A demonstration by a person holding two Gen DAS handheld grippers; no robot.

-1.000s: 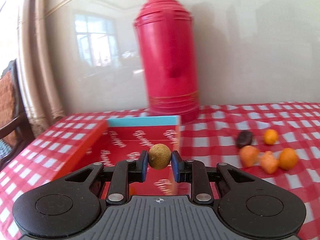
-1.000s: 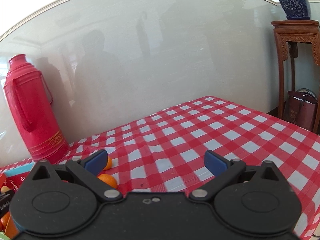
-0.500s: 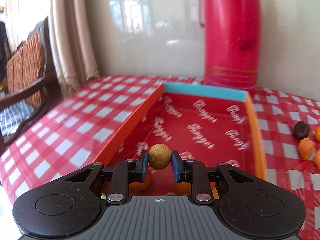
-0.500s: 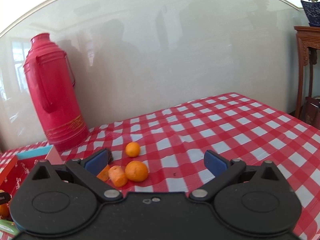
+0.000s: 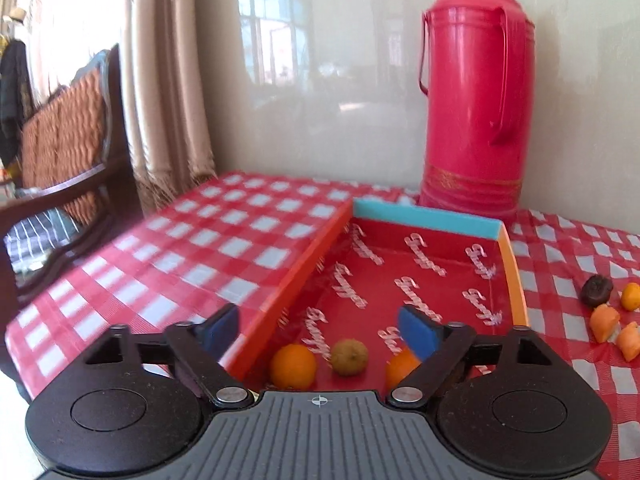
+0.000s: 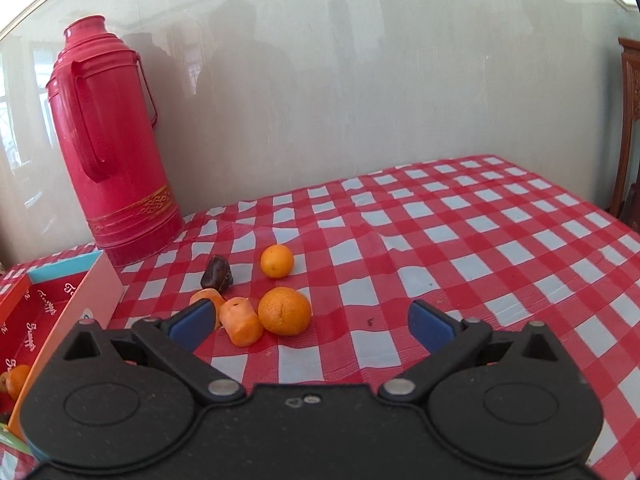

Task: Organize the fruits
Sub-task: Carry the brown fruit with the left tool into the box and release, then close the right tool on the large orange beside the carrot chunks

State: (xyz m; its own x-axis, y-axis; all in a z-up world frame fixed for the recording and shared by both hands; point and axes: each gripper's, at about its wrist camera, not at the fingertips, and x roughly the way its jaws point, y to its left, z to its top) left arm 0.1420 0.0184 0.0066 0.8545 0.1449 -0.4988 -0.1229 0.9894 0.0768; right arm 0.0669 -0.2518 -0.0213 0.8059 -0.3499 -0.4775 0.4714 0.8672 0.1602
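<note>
My left gripper (image 5: pixel 320 330) hangs over the near end of the red box (image 5: pixel 404 216), its jaws opening wide with nothing between the pads. Below it a small brown round fruit (image 5: pixel 349 357) lies in the box between two oranges (image 5: pixel 293 365) (image 5: pixel 400 365). My right gripper (image 6: pixel 310 322) is open above the checked cloth. Just ahead of its left finger lie a large orange (image 6: pixel 284 311), two orange carrot-like pieces (image 6: pixel 241 321), a dark date (image 6: pixel 217 272) and a smaller orange (image 6: pixel 277 261). The same loose fruits (image 5: pixel 608 320) show at the right edge of the left wrist view.
A tall red thermos (image 5: pixel 476 92) (image 6: pixel 110 136) stands against the wall behind the box. A wooden chair (image 5: pixel 68 152) and a curtain (image 5: pixel 164 80) are off the table's left side. The box wall (image 6: pixel 76 320) shows at the left of the right wrist view.
My left gripper let go of the brown fruit, which now lies in the box, and its jaws spread wide. The right gripper swung left, bringing the loose fruits closer.
</note>
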